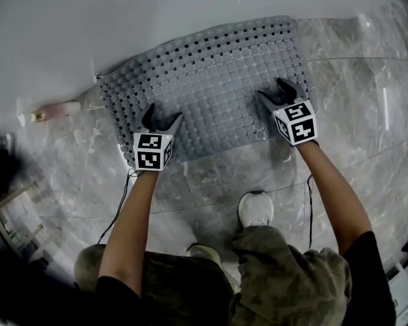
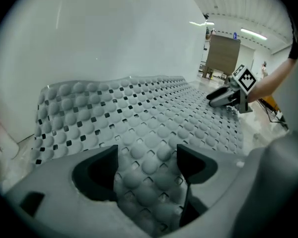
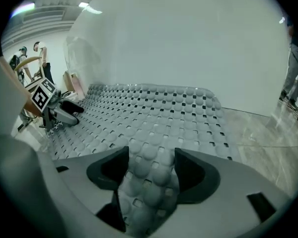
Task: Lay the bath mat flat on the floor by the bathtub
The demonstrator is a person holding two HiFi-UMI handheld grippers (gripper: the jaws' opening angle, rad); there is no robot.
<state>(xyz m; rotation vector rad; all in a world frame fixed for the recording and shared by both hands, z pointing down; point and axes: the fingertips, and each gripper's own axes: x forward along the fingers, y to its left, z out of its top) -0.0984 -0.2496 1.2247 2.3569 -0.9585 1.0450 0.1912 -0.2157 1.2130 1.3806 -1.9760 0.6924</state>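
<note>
Grey bumpy rubber bath mat (image 1: 211, 80) with little square holes, spread out flat on the shiny grey marble floor (image 1: 353, 80). Far long edge of the mat right up against the white bathtub wall (image 1: 122, 19). Near long edge closest to the person's feet.

Left hand-held gripper (image 1: 163, 114) at the near left corner of the mat. Black jaws wide apart, clamped on nothing, tips pointing across the mat toward the tub. In the left gripper view (image 2: 146, 157), only the mat's round bumps (image 2: 139, 113) in the gap between the jaws. Very low over the mat; hard to tell if touching it.

Right hand-held gripper (image 1: 272, 90) at the near right corner of the mat. Jaws wide apart too, nothing pinched. In the right gripper view (image 3: 149, 155), more mat bumps (image 3: 154, 113) between the jaws, and bare floor (image 3: 268, 133) just past the mat's right edge.

Pink bottle (image 1: 54, 111) lying on its side on the floor, off the mat's left end, near the tub wall. White shoe (image 1: 256, 209) on the floor, near the mat's near edge but not touching it. Thin black cable (image 1: 122, 202) hanging below the left arm, on the near side of the mat.
</note>
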